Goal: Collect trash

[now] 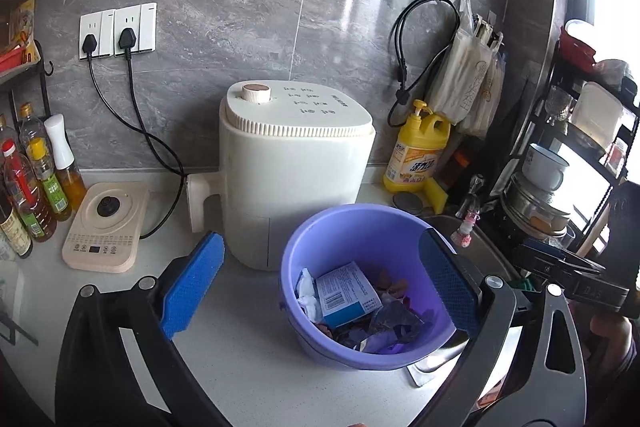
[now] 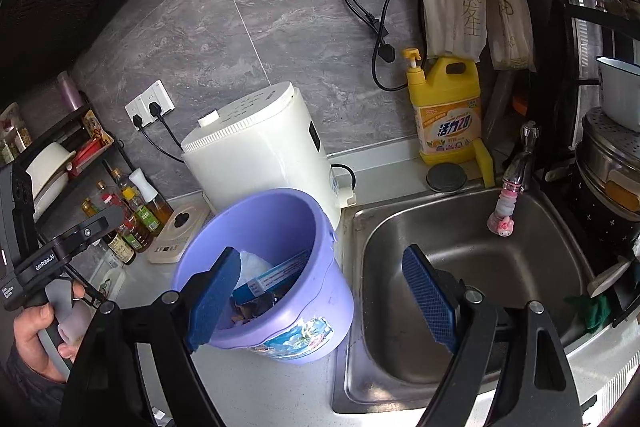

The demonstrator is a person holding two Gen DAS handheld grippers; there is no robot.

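Observation:
A purple plastic bucket (image 1: 320, 247) stands on the white counter (image 1: 240, 367) next to the sink. It holds trash: a blue and white box (image 1: 346, 293), crumpled white paper (image 1: 306, 293) and dark wrappers (image 1: 394, 319). My left gripper (image 1: 320, 279) is open and empty, its blue pads either side of the bucket's near rim. In the right wrist view the bucket (image 2: 288, 291) sits at lower centre with the box (image 2: 276, 277) inside. My right gripper (image 2: 324, 303) is open and empty, its left pad over the bucket's rim, its right pad over the sink.
A white appliance (image 1: 296, 163) stands behind the bucket. A steel sink (image 2: 460, 291) with a tap (image 2: 520, 163) lies to the right. Yellow detergent bottle (image 2: 448, 111), oil bottles (image 1: 32, 179), a beige induction base (image 1: 106, 227) and racks line the counter's back and sides.

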